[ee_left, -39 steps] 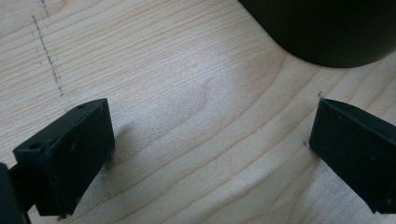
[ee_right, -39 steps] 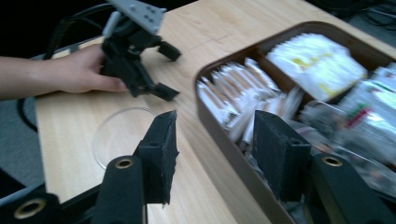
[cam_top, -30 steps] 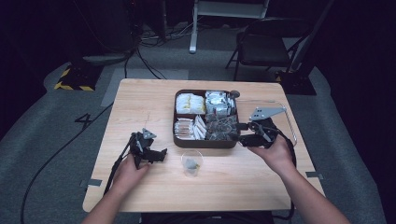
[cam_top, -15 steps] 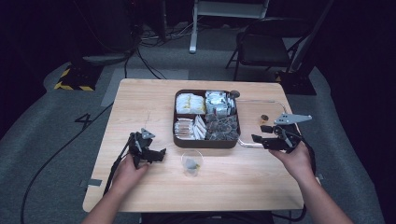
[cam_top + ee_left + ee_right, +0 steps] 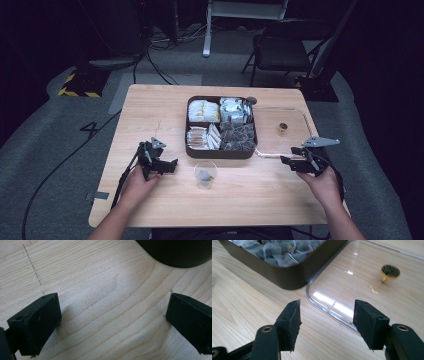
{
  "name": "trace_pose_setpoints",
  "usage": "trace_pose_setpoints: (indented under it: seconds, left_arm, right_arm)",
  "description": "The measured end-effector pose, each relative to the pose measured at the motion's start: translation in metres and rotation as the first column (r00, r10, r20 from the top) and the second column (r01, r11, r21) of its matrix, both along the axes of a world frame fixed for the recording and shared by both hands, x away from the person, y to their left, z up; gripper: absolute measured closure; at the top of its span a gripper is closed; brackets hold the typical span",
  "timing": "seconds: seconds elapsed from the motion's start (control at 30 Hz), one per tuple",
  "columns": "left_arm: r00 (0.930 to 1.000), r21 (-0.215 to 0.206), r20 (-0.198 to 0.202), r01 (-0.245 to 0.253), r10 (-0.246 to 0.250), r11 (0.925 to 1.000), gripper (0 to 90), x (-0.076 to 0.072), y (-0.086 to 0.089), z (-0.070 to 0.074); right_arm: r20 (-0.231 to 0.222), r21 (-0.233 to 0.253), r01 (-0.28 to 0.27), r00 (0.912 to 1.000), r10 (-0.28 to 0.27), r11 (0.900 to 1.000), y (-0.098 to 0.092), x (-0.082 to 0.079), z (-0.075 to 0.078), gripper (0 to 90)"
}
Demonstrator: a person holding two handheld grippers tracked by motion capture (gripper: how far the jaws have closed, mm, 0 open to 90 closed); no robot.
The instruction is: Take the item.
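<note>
A dark brown tray [image 5: 220, 153] with four compartments of tea bags stands mid-table. Flat on the wood to its right lies a clear lid [image 5: 290, 142] with a gold knob [image 5: 283, 127]. In front of the tray stands a small clear cup [image 5: 205, 174] holding a tea bag. My left gripper [image 5: 171, 164] rests left of the cup, open over bare wood [image 5: 112, 320], with the tray's dark corner [image 5: 180, 252] ahead. My right gripper [image 5: 286, 160] is open near the lid's front corner [image 5: 327, 320], nothing between its fingers. The lid [image 5: 362, 277], knob [image 5: 390, 271] and tray [image 5: 287, 275] lie beyond it.
The wooden table [image 5: 150, 115] has bare room on its left and along its front. A dark folding chair [image 5: 280, 50], cables and a stand base sit on the grey floor behind the table.
My right gripper has drawn back from the tray's right side, moving right and toward the table's front edge. The left gripper has stayed where it was.
</note>
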State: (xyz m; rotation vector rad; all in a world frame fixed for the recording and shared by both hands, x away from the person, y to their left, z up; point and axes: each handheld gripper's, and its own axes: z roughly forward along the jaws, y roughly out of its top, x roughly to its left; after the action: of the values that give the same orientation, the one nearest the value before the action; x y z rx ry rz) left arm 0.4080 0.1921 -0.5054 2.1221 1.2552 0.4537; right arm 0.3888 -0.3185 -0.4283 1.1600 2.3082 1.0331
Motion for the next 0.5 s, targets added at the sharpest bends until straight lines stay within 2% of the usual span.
trace_pose_setpoints:
  seconds: [0.07, 0.17, 0.2, 0.3, 0.37, 0.5]
  left_arm:
    - [1.0, 0.001, 0.0, 0.002, -0.002, 1.0, 0.3, 0.0, 0.0, 0.0]
    - [1.0, 0.001, -0.001, 0.001, -0.001, 1.0, 0.4, 0.0, 0.0, 0.0]
    - [1.0, 0.001, 0.0, 0.001, -0.001, 1.0, 0.4, 0.0, 0.0, 0.0]
    - [1.0, 0.002, 0.0, 0.0, 0.0, 1.0, 0.3, 0.0, 0.0, 0.0]
    - [1.0, 0.002, -0.001, -0.001, 0.001, 1.0, 0.4, 0.001, 0.0, 0.0]
    - [1.0, 0.001, -0.002, -0.001, 0.001, 1.0, 0.4, 0.001, 0.0, 0.0]
  right_arm:
    - [-0.004, 0.018, 0.015, 0.9999, -0.015, 1.0, -0.006, -0.002, -0.008, 39.0]
    - [-0.027, 0.009, 0.029, 0.9992, -0.028, 1.0, -0.011, -0.003, -0.017, 39.0]
    - [-0.022, -0.009, 0.026, 0.9994, -0.026, 1.0, -0.014, -0.004, -0.021, 39.0]
    - [-0.031, -0.005, 0.027, 0.9992, -0.027, 1.0, -0.017, -0.005, -0.027, 39.0]
    - [-0.064, 0.005, 0.029, 0.9975, -0.029, 1.0, -0.021, -0.006, -0.037, 39.0]
    - [-0.076, -0.014, 0.016, 0.997, -0.017, 1.0, -0.02, -0.007, -0.044, 38.4]
